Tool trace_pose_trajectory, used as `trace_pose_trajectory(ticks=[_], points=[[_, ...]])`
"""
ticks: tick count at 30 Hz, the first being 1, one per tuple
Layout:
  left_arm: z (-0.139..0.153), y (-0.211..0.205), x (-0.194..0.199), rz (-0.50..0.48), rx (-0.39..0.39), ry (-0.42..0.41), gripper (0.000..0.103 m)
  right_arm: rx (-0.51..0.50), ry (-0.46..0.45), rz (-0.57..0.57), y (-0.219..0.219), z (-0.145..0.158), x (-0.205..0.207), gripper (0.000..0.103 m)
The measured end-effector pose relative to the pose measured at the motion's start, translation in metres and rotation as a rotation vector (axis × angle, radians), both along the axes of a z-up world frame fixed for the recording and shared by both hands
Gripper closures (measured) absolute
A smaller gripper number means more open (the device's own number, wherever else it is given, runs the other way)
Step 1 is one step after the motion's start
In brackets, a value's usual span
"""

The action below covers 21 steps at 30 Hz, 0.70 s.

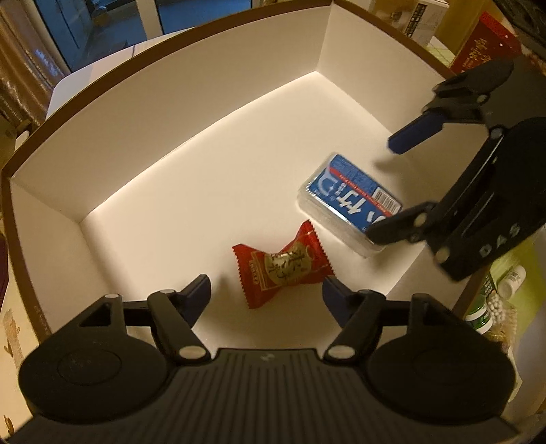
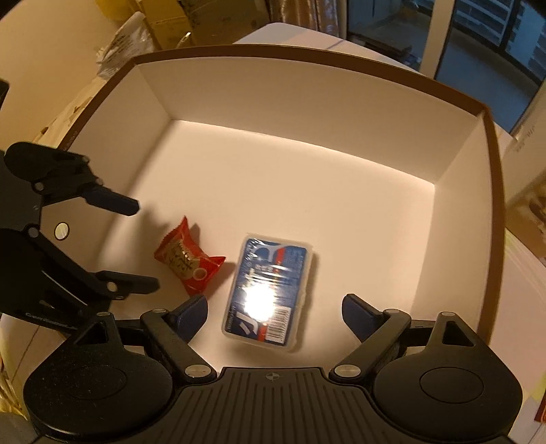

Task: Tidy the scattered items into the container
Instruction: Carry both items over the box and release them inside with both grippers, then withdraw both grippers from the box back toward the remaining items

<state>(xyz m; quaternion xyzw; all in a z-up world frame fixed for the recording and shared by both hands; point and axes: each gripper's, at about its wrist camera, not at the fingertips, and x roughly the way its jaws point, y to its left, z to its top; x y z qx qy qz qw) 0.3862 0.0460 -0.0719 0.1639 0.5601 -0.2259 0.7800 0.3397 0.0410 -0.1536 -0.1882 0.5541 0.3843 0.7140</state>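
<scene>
A white box with a brown rim point(image 1: 191, 112) holds two items on its floor. A red candy wrapper point(image 1: 279, 266) lies just ahead of my left gripper point(image 1: 268, 295), which is open and empty above it. A clear case with a blue label point(image 2: 269, 290) lies ahead of my right gripper point(image 2: 274, 312), which is open and empty above it. The case also shows in the left wrist view point(image 1: 348, 208), with the right gripper point(image 1: 392, 188) over it. The candy point(image 2: 187, 261) and the left gripper point(image 2: 143, 244) show at the left of the right wrist view.
The box's far half point(image 2: 307, 170) is bare white floor. Outside the box to the right stand a red carton point(image 1: 484, 44), cardboard boxes and small white and green bottles point(image 1: 491, 297). Cardboard boxes and bags point(image 2: 146, 30) lie beyond the box's left side.
</scene>
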Motion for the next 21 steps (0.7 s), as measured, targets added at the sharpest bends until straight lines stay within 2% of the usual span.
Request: trace_pose_trajectory(ticks=[10, 21], points=[[0.004, 0.001, 0.002, 0.031, 0.027, -0.007, 0.032, -0.012, -0.006, -0.012, -0.008, -0.002, -0.014, 0.012], [0.032, 0.002, -0.012, 0.053, 0.032, -0.073, 0.029, 0.011, -0.054, -0.022, -0.014, 0.026, -0.028, 0.012]])
